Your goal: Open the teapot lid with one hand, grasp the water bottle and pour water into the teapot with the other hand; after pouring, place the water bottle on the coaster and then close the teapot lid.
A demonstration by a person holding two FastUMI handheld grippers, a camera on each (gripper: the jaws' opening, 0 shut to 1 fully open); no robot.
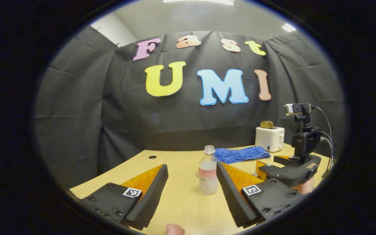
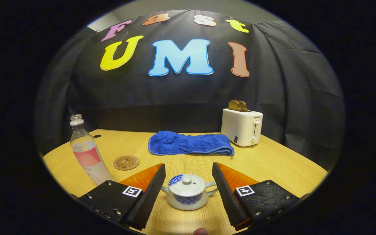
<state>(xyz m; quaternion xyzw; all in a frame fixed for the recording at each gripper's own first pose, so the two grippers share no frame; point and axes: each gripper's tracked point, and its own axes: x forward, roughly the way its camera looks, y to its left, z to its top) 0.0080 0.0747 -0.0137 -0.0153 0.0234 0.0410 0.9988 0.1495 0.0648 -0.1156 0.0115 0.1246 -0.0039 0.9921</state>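
Both spread — left gripper (image 1: 192, 182) framing water bottle (image 1: 207, 176), right gripper (image 2: 188, 182) framing lidded teapot (image 2: 188, 192)

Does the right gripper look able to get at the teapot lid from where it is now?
Probably yes. The right gripper is open, and the teapot sits on the table between its fingers with the lid on and its knob exposed. Nothing stands between them; the bottle is off to the side.

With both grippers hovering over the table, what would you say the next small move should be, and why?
Probably lower the right gripper onto the teapot's lid and pinch its knob. The lid is on, the teapot sits between the open fingers, and the uncapped bottle stands waiting at the open left gripper.
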